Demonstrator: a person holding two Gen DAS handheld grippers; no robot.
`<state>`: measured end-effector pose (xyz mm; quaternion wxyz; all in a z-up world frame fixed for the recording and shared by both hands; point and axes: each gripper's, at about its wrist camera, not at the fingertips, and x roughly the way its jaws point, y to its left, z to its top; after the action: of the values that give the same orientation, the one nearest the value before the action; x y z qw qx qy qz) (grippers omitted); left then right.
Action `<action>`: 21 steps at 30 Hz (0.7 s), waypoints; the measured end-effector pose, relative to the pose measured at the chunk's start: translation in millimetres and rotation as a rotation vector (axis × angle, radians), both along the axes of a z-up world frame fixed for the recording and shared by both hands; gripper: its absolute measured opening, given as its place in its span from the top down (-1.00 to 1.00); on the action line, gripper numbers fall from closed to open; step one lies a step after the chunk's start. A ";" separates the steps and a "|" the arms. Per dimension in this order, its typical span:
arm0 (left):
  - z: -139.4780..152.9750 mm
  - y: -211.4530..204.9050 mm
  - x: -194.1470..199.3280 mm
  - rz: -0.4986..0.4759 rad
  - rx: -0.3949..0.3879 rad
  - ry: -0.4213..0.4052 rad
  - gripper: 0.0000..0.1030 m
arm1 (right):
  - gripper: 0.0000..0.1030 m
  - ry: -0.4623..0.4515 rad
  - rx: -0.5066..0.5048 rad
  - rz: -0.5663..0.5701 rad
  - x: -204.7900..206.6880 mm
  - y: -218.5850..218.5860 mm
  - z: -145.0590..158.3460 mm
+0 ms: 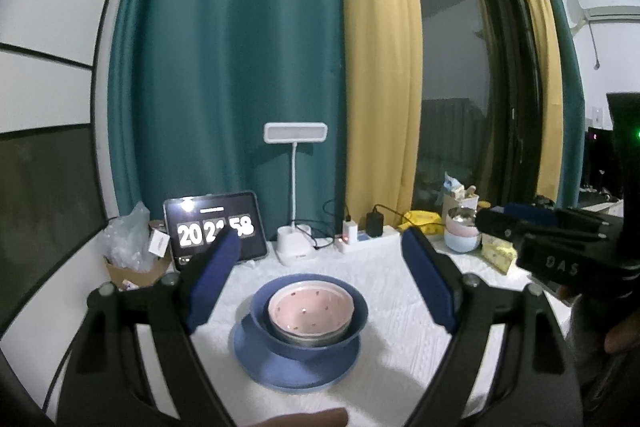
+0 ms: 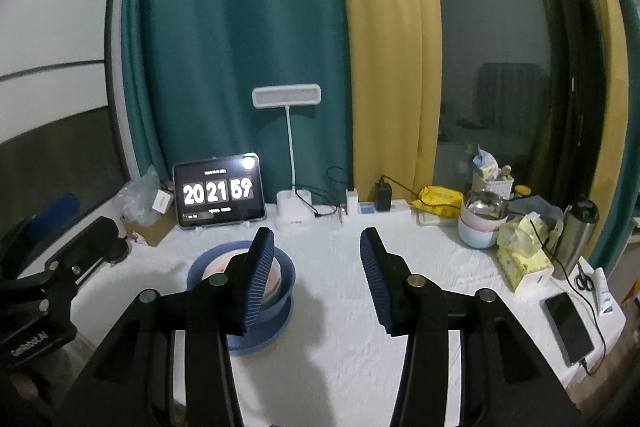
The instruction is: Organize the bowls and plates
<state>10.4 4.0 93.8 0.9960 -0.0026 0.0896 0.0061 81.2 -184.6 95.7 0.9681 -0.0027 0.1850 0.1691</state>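
A blue plate lies on the white cloth, with a blue bowl on it and a pink dotted bowl nested inside the blue one. My left gripper is open and empty, held above and behind the stack. My right gripper is open and empty, to the right of the same stack; its left finger hides part of the blue bowl and plate. The right gripper's body shows at the right edge of the left wrist view.
At the back stand a tablet clock, a white desk lamp, a power strip with chargers, a box with plastic and stacked pastel bowls. Tissue boxes, a steel flask and a phone lie right.
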 end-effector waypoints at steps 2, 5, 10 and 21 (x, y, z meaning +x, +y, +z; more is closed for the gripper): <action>2.7 0.3 -1.4 0.003 -0.001 -0.004 -0.63 | 0.08 -0.011 0.005 0.004 -2.6 -0.4 4.5; 5.7 0.7 -2.4 0.005 0.000 -0.014 -0.63 | 0.08 -0.031 0.009 0.005 -7.4 -1.0 11.0; 11.2 1.7 -1.7 0.018 0.000 -0.016 -0.63 | 0.08 -0.053 0.013 0.001 -12.5 -3.9 19.3; 19.3 2.7 -4.4 0.050 0.001 -0.028 -0.64 | 0.07 -0.092 0.015 -0.030 -21.0 -13.3 30.3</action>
<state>6.0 6.8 113.1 0.9967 -0.0042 0.0753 0.0313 60.2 -197.9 126.0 0.9779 -0.0006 0.1392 0.1558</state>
